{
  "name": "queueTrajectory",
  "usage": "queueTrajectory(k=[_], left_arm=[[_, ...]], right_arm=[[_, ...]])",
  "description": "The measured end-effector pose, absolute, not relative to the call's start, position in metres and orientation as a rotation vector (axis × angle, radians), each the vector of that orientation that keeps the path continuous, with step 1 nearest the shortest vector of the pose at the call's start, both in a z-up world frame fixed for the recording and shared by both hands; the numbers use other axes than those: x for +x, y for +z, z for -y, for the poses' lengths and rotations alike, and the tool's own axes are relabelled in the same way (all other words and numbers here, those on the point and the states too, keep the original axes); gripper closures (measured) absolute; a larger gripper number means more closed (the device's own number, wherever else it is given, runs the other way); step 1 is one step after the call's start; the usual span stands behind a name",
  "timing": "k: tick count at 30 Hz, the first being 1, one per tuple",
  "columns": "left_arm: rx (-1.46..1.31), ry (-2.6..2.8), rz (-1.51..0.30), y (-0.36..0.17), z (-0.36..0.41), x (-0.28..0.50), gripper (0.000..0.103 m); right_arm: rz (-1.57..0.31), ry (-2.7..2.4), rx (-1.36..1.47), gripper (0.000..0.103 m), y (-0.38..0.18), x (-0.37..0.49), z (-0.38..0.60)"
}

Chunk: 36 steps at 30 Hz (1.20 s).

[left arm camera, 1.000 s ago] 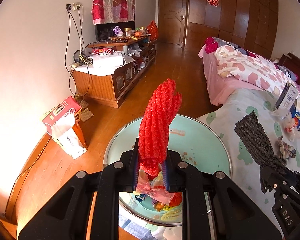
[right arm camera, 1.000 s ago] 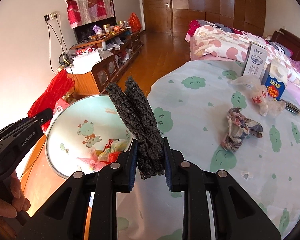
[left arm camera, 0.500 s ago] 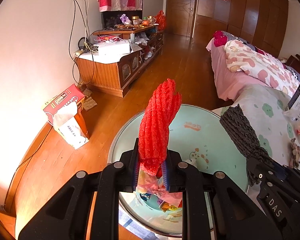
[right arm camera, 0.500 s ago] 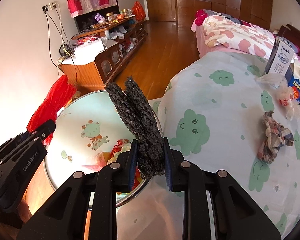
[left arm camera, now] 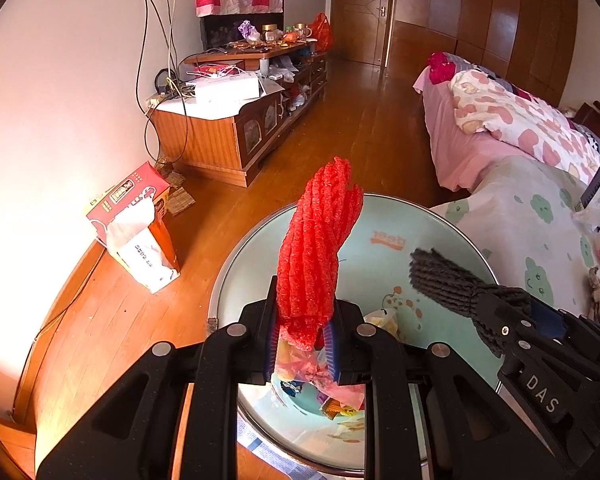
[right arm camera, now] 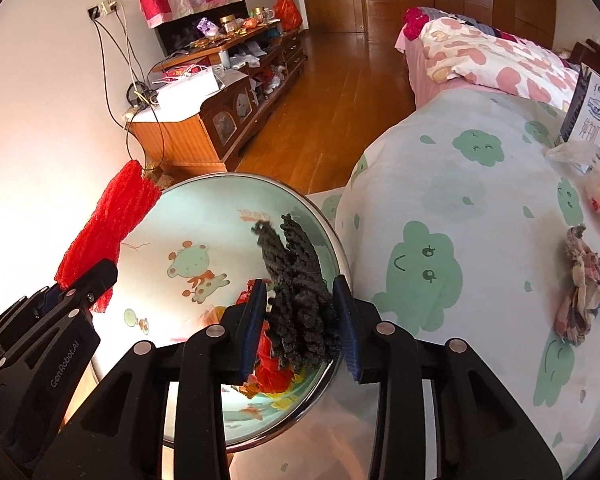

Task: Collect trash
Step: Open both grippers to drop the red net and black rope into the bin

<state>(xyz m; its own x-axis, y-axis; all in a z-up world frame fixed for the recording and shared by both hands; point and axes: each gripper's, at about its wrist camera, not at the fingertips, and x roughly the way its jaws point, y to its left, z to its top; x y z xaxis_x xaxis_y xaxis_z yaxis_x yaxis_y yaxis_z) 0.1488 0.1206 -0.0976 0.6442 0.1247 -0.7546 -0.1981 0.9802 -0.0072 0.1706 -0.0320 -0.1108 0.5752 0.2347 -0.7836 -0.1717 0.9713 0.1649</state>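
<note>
Hovering over the basin (right arm camera: 324,224), both tools carry trash. Largest first: the bed (right arm camera: 480,208) w/ green-cloud sheet fills the right side of the right wrist view; a crumpled cloth scrap (right arm camera: 584,304), a plastic bag (right arm camera: 596,184) and a carton (right arm camera: 592,116) lie on it, well apart from both tools. Just beside the bed edge sits the round metal-rimmed basin, cartoon print inside, w/ wrappers (left arm camera: 324,376) already at its bottom.

Red mesh bundle (left arm camera: 320,256): clenched low down in the left tool (left arm camera: 302,356), jaws nearly together on it. Long axis runs up and away from the tool, free end tilted a bit right, above the basin's near-left part.

Grey mesh bundle (right arm camera: 296,288): sits between the pads of the right tool (right arm camera: 300,332), whose jaws are opening; gaps show on both sides, so grip looks released or nearly so. Long axis also points up and away along the fingers, leaning slightly left. It's directly over the basin interior, close to the rim nearest the bed.

Judgement: the key relation is vertical, since the basin lies straight below each bundle. Right tool is nearer the drop, grey bundle should fall in; rim side is the risk. Red one likely next.
</note>
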Motion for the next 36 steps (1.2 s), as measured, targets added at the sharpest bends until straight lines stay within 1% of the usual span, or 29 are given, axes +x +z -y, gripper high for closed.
queueTrajectory(k=[5,14,15,16,17,18,19,20,22,25,27,29,31,36], left_arm=[[-0.085,0.182,-0.850,-0.097,-0.119,0.148,0.084],[-0.063,0.184,-0.839,-0.095,-0.115,0.145,0.078],[-0.062,0.184,-0.838,-0.094,-0.114,0.144,0.075],[-0.060,0.185,-0.837,-0.094,-0.113,0.144,0.066],[-0.058,0.189,-0.835,-0.093,-0.112,0.143,0.061],[-0.053,0.194,-0.831,-0.092,-0.111,0.142,0.050],[-0.046,0.201,-0.824,-0.091,-0.110,0.140,0.045],[-0.040,0.203,-0.817,-0.089,-0.109,0.139,0.043],[-0.029,0.212,-0.805,-0.086,-0.106,0.137,0.029],[-0.014,0.222,-0.787,-0.081,-0.103,0.134,0.022],[-0.006,0.224,-0.782,-0.079,-0.100,0.131,0.017],[0.000,0.227,-0.772,-0.077,-0.097,0.128,0.014],[0.007,0.223,-0.763,-0.074,-0.095,0.125,0.010],[0.014,0.199,-0.748,-0.068,-0.086,0.116,0.006]], right_arm=[[-0.895,0.235,0.097,0.066,-0.107,0.162,0.037],[-0.843,0.207,0.106,0.065,-0.093,0.149,0.050],[-0.841,0.203,0.107,0.065,-0.091,0.148,0.051],[-0.837,0.198,0.110,0.065,-0.090,0.146,0.055],[-0.834,0.193,0.112,0.065,-0.090,0.144,0.057],[-0.832,0.191,0.113,0.065,-0.089,0.143,0.059],[-0.826,0.183,0.117,0.065,-0.087,0.140,0.063],[-0.821,0.180,0.122,0.062,-0.086,0.139,0.066],[-0.811,0.170,0.131,0.059,-0.084,0.135,0.072],[-0.801,0.156,0.140,0.052,-0.083,0.128,0.082],[-0.791,0.135,0.152,0.042,-0.080,0.124,0.091],[-0.779,0.118,0.161,0.038,-0.078,0.119,0.098],[-0.765,0.102,0.165,0.035,-0.075,0.114,0.104],[-0.741,0.059,0.158,0.033,-0.070,0.104,0.125]])
